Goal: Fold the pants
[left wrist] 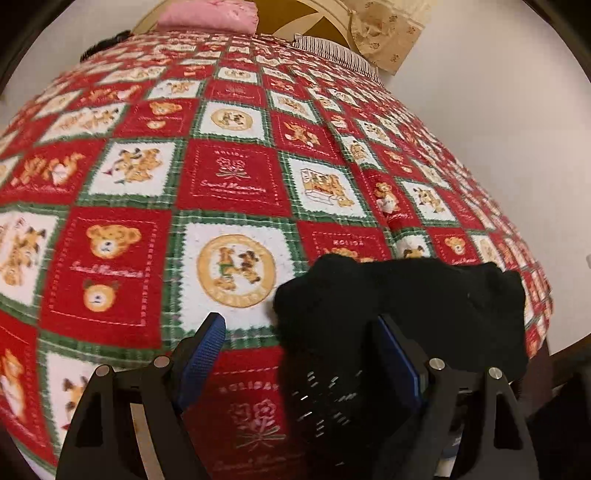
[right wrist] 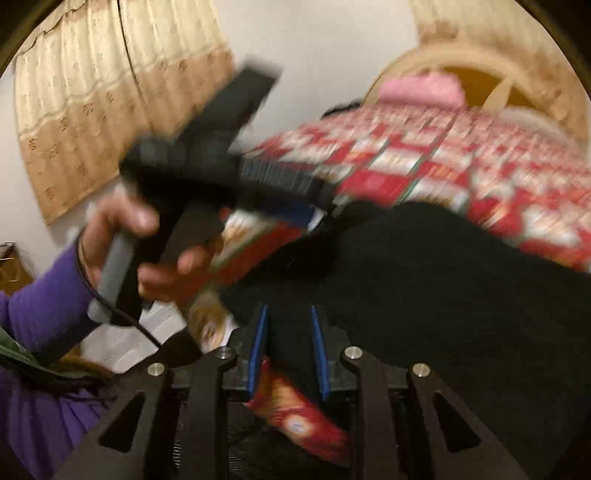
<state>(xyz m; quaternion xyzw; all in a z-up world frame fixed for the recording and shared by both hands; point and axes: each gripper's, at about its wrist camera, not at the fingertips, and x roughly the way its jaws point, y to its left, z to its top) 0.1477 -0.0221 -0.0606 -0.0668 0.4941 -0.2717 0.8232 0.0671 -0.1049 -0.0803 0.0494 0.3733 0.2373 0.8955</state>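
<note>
Nearest to you in the left wrist view, your left claw (left wrist: 301,332) stands wide open with nothing between its blue-padded fingers (left wrist: 207,339); the right finger's tip sits at the edge of the black pants (left wrist: 406,306). The pants lie bunched in a dark heap on the near right part of the bed, on a red, white and green teddy-bear blanket (left wrist: 229,184) that covers the whole surface. Farther back, a pink pillow (left wrist: 210,16) rests at the head of the bed, against a cream headboard (left wrist: 295,11), with a striped pillow (left wrist: 332,51) to its right.

In the blurred right wrist view, your right claw (right wrist: 288,332) is nearly closed, with black pants fabric between its blue pads (right wrist: 258,339); the blur hides whether they are pinching it. Beyond it, to the left, your left hand (right wrist: 125,240), in a purple sleeve (right wrist: 44,302), holds the other tool's grey handle. A beige curtain (right wrist: 110,103) hangs behind.
</note>
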